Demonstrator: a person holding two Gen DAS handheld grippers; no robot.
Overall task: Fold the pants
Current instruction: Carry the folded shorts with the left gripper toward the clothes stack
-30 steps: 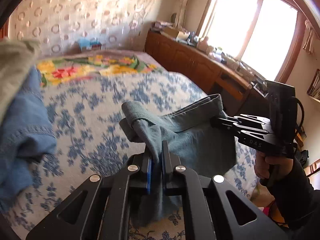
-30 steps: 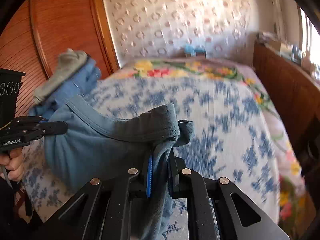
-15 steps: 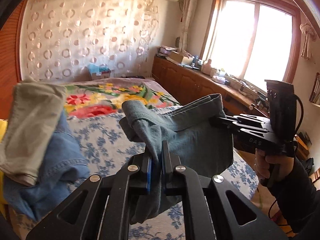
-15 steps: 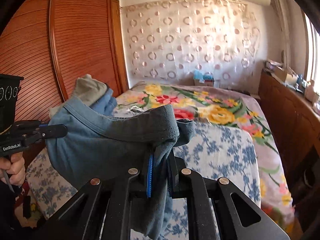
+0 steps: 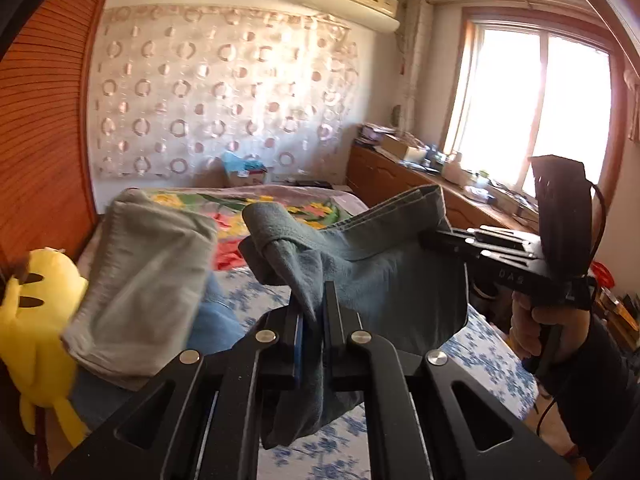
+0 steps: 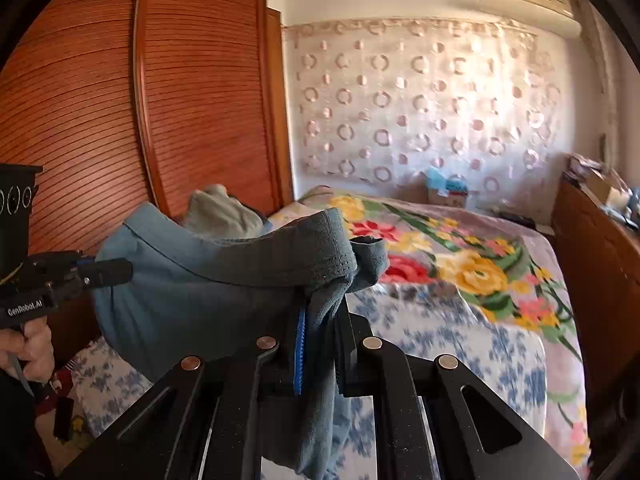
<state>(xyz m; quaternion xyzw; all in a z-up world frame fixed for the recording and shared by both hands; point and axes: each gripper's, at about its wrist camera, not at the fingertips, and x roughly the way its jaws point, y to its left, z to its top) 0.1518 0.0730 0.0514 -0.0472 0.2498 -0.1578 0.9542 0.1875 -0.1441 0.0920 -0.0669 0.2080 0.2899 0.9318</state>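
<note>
Pants (image 5: 384, 280) hang in the air between your two hands, over the bed (image 6: 460, 344); your left gripper (image 5: 312, 312) is pinching one bunch of the grey-blue cloth, and your right gripper (image 6: 320, 320) is pinching another at the opposite side. You look to be at the lift-and-spread step, before any fold is laid. Next, I judge, you need to draw the cloth taut and lower it flat onto the blue-flowered sheet, clear of the clothes pile (image 5: 140, 288) at the left

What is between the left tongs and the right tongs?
The pants hang stretched between the left tongs and right tongs, both gripping the cloth; the left wrist view shows it.
</note>
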